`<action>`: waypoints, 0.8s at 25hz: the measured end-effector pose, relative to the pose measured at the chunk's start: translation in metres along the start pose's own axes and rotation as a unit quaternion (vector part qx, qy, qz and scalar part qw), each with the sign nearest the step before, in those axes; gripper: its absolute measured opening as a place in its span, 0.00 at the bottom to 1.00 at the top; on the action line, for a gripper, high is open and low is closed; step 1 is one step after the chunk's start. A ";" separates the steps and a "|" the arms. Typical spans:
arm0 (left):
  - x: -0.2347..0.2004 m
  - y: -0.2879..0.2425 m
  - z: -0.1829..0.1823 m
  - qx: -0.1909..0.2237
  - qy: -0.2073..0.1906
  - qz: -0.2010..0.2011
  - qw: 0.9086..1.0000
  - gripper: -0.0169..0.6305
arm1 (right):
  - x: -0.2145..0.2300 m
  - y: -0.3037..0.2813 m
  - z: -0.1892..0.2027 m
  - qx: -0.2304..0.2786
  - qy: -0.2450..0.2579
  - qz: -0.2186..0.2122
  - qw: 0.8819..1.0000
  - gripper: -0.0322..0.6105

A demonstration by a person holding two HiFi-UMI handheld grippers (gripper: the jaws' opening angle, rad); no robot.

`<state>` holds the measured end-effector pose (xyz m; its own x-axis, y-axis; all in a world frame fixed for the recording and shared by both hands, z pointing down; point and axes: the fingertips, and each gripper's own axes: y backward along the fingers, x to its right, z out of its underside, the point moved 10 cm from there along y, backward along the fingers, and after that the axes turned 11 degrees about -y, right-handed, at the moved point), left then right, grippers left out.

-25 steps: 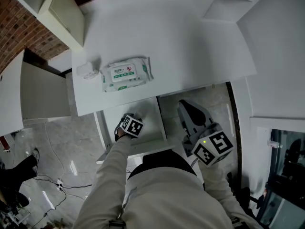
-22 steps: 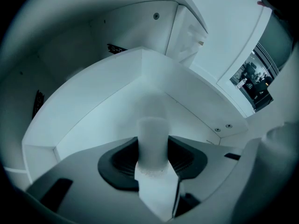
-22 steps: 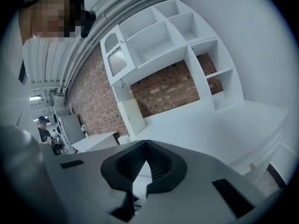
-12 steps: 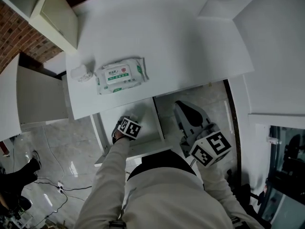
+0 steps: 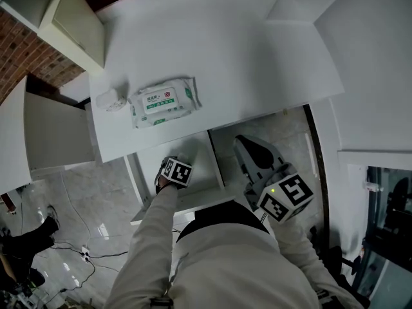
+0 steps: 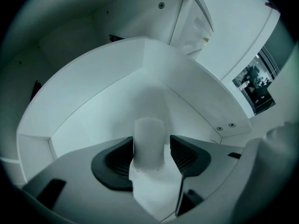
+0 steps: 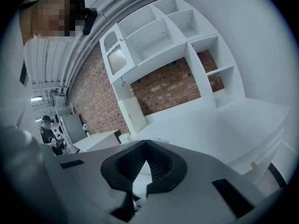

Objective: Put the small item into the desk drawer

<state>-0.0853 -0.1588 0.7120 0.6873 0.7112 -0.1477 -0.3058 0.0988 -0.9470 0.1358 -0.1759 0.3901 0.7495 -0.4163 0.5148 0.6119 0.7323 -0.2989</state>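
Left gripper — reaching into the open desk drawer at 7 o'clock of the head view, jaws opening around an upright small white item sitting between them. Right gripper — hovering at 4 o'clock, jaws closed, gripping nothing.

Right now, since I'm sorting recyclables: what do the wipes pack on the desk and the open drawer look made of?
Wipes pack: soft plastic film, slightly glossy; crinkled sealed ends and a printed label suggest it. Drawer: probably painted or laminated board, smooth matte white; flat panels joined with visible screw heads.
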 end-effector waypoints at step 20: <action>-0.007 0.124 -0.021 0.190 0.047 -0.083 0.977 0.43 | -0.037 0.006 0.000 0.027 0.011 -0.043 0.999 0.09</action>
<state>-0.1146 -0.1663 0.5892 0.7999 0.5985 -0.0440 -0.3957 0.4709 -0.7885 0.1113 -0.1563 0.3694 0.7006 -0.4895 0.5191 0.6601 0.7209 -0.2111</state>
